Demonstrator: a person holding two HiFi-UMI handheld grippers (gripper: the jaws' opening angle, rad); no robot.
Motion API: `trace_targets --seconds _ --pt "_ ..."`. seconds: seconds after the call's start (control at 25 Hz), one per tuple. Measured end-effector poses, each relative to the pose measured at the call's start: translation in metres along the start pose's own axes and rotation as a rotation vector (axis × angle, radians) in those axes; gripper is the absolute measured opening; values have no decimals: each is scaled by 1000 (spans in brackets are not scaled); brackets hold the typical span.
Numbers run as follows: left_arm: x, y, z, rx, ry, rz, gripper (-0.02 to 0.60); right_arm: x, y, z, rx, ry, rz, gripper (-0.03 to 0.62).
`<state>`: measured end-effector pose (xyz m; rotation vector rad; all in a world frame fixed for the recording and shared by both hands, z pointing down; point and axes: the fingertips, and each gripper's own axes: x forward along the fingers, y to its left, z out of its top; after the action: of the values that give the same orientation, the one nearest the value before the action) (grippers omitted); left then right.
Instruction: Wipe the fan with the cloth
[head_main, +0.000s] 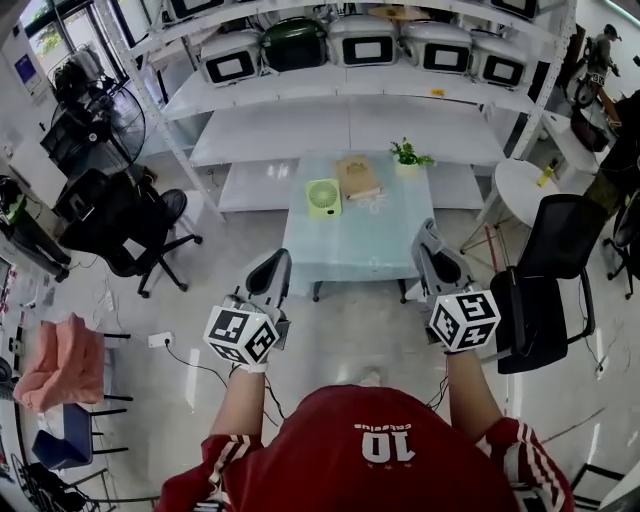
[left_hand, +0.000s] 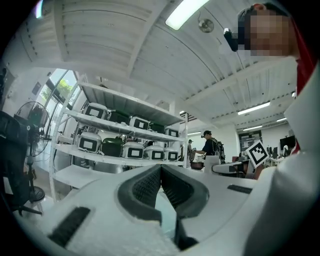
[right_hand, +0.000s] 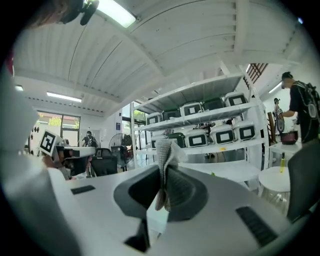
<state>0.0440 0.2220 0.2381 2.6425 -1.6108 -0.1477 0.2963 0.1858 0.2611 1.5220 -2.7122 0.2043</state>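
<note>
The right hand-held gripper (right_hand: 164, 175) pinched the soft, limp cloth (right_hand: 168, 149); the left hand-held gripper (left_hand: 160, 175) was closed, empty. The fan (head_main: 323, 197), upper centre on the bench (head_main: 350, 258), looked light, wanting steadying at its frame.

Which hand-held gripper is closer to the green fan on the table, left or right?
Left. The left hand-held gripper is short of the table, slightly left of the green fan; the right hand-held gripper, holding the cloth, is farther off to its right.
</note>
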Motion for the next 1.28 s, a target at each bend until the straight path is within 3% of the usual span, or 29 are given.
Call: trace_targets --seconds 0.16,0.44,0.88,1.28 --pt "-31 -3 11 -3 -11 -21 4 -24 40 13 -28 -13 3 25" --pt "-69 -12 34 61 -43 -62 5 -62 87 27 -44 -60 -33 25" --pt "-97 -11 33 50 -59 -75 5 -77 111 40 -61 -103 -54 21" --pt "-103 -19 29 29 -48 -83 5 -82 110 25 -38 -69 -63 20"
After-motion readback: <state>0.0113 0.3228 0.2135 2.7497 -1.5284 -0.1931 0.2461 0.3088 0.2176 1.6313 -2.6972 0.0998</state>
